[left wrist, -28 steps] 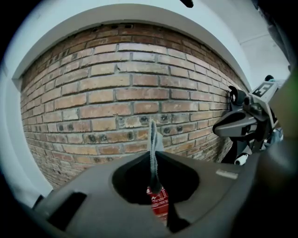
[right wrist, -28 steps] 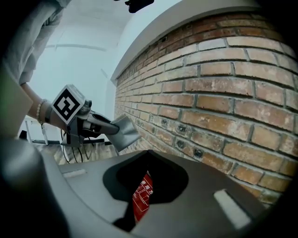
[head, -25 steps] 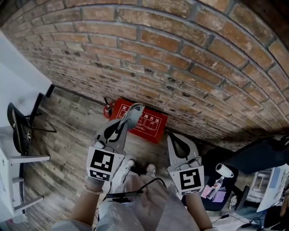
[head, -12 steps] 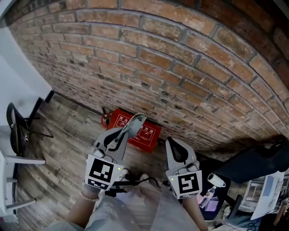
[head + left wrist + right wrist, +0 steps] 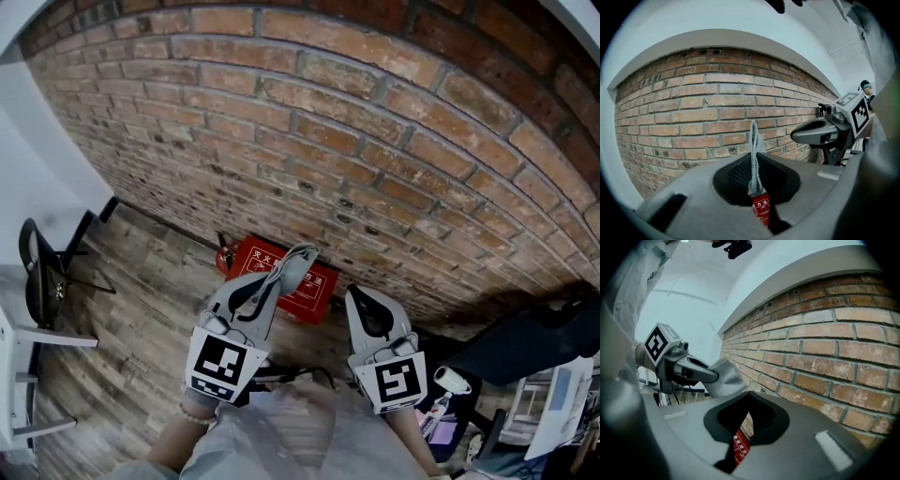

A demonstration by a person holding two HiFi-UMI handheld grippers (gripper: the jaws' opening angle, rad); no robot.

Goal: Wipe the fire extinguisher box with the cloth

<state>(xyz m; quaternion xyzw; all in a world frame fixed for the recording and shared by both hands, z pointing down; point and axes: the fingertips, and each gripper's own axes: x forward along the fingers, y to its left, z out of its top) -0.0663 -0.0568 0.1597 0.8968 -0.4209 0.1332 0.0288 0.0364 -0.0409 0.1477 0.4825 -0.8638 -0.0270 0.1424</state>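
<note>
The red fire extinguisher box lies on the wooden floor against the brick wall. My left gripper hangs over it, shut on a grey cloth that sticks up past the fingertips. In the left gripper view the cloth stands upright between the jaws, with a strip of the red box below it. My right gripper is held beside the box's right end, shut with nothing in it. Through its jaws a sliver of the red box shows, with the left gripper and cloth alongside.
A small red extinguisher stands at the box's left end. A black chair and a white desk edge are at the left. A dark bag and a spray bottle lie at the right.
The head view has tilted up, showing more wall. Both grippers sit slightly right of where they were. The left one still holds the cloth over the box.
</note>
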